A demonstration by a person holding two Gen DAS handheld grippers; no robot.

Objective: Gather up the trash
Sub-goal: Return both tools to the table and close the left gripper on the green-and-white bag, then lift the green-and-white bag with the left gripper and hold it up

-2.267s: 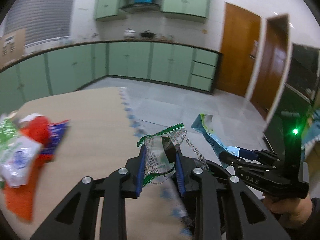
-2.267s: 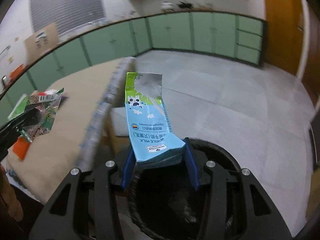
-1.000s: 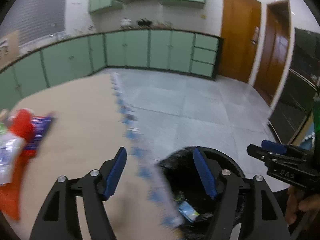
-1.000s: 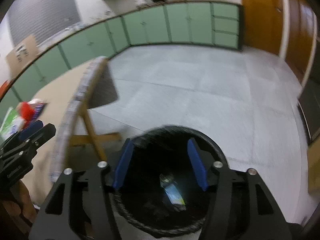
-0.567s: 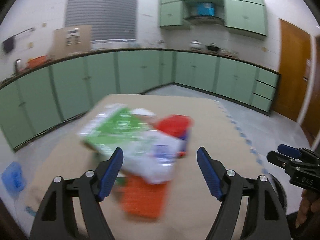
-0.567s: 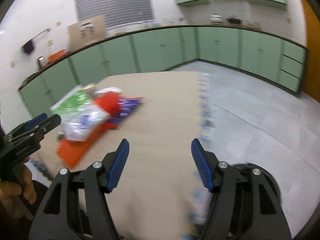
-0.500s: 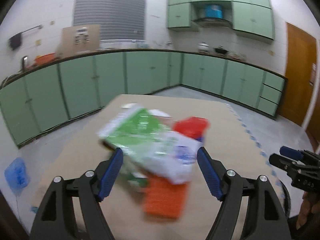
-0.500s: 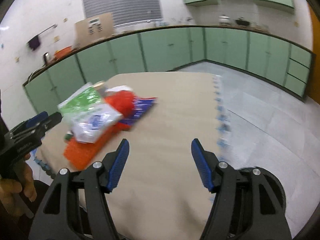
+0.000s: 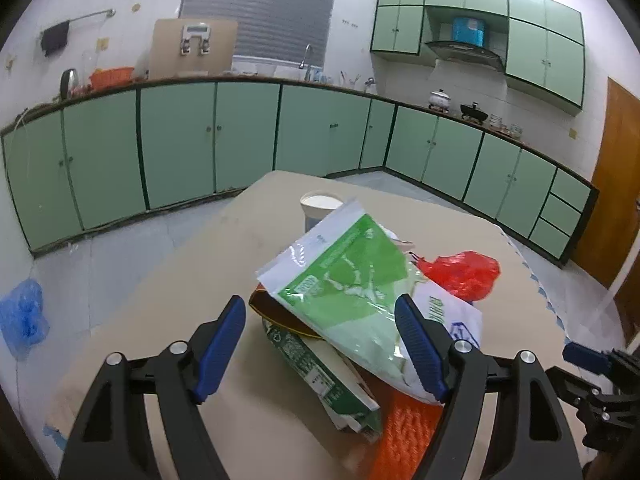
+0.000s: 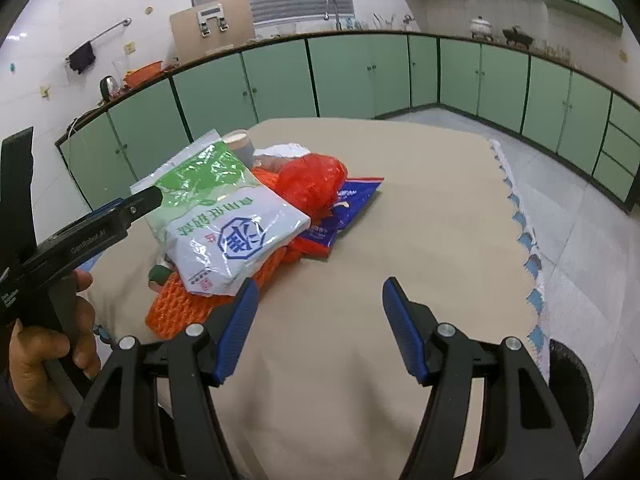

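Both my left gripper [image 9: 320, 346] and right gripper [image 10: 316, 330] are spread and empty over the trash pile [image 10: 240, 216] on the table [image 10: 420, 216]; the slick top bag [image 9: 352, 292] may slip and drag neighbours off.

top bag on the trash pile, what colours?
Green and white bag, with a blue hexagon logo on the white part. Clearest in the right wrist view.
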